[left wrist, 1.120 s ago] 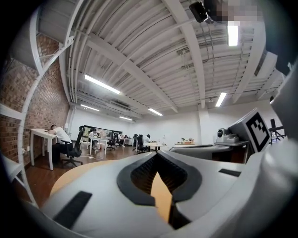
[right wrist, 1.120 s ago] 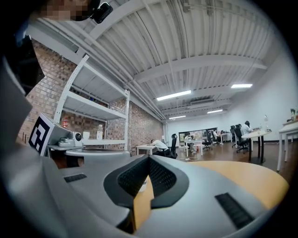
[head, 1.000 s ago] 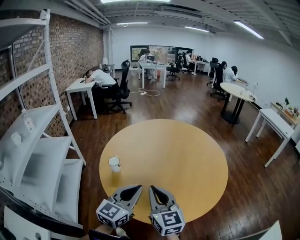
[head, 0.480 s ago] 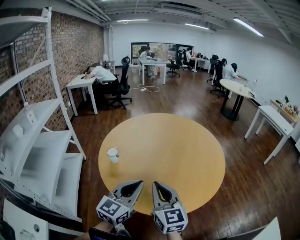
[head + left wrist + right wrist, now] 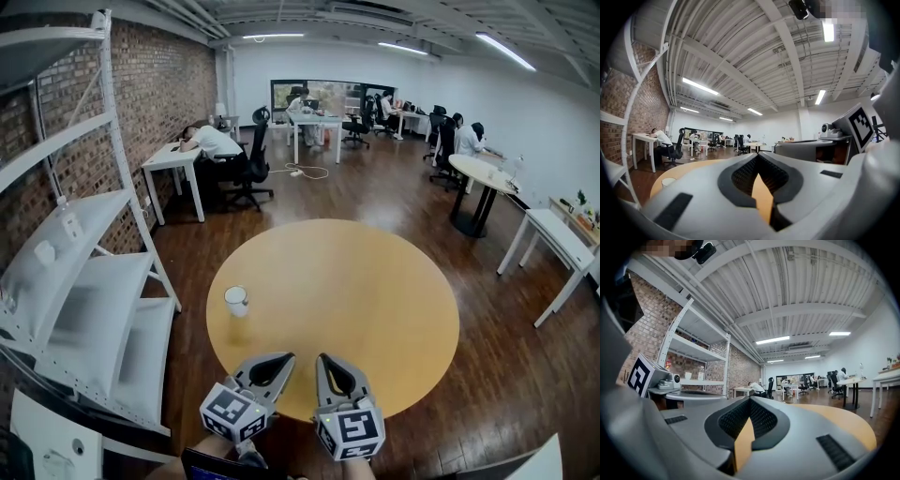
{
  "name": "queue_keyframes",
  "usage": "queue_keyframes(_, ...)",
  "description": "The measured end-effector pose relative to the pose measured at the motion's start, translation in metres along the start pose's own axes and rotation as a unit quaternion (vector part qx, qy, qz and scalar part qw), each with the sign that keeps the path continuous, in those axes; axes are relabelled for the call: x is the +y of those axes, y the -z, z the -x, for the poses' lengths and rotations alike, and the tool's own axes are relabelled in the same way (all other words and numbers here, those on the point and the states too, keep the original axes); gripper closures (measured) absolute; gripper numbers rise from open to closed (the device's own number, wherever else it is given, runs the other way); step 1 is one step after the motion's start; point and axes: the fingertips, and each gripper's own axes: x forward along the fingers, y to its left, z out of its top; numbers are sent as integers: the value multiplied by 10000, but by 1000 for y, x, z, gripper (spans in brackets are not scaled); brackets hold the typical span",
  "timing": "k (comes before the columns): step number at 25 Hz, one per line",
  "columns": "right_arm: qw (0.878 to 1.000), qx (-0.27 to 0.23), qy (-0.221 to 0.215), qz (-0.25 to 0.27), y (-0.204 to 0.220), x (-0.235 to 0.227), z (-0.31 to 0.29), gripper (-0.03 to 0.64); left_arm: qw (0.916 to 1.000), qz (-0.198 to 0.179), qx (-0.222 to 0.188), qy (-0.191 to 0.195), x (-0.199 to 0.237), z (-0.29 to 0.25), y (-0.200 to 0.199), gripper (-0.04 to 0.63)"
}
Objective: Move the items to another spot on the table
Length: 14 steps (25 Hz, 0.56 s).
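A round yellow table (image 5: pixel 366 291) carries one white cup (image 5: pixel 236 300) near its left edge; the cup also shows low on the left in the left gripper view (image 5: pixel 668 182). My left gripper (image 5: pixel 285 358) and right gripper (image 5: pixel 324 358) hang side by side over the table's near edge, well short of the cup. Both are shut with nothing between the jaws. In the left gripper view the left gripper (image 5: pixel 758 157) has its tips together, and so does the right gripper (image 5: pixel 750 400) in the right gripper view.
A white metal shelf rack (image 5: pixel 89 272) stands close on the left by a brick wall. Dark wood floor surrounds the table. Farther off are a small round table (image 5: pixel 483 176), a white desk (image 5: pixel 555 239) at right, and people seated at desks.
The head view has shifted slightly, so the table and cup sit a little higher in the picture. Both grippers stay shut at the near edge; the cup has not moved on the table.
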Motion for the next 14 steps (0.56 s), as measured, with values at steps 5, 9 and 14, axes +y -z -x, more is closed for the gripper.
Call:
queue_keyframes(5,9999,-100,53,0,0,-3,-4,617,10000,-65,32,-42,4,3,1,577)
queue_keyframes(9,9999,-139,68,14,5,-4,-3,617,9998,-83,142,-62,4,4,5,577)
queue_keyframes(14,10000,-32,53,21,7,-8,6,617,9999,-89,65,20,-7,-2,5,577)
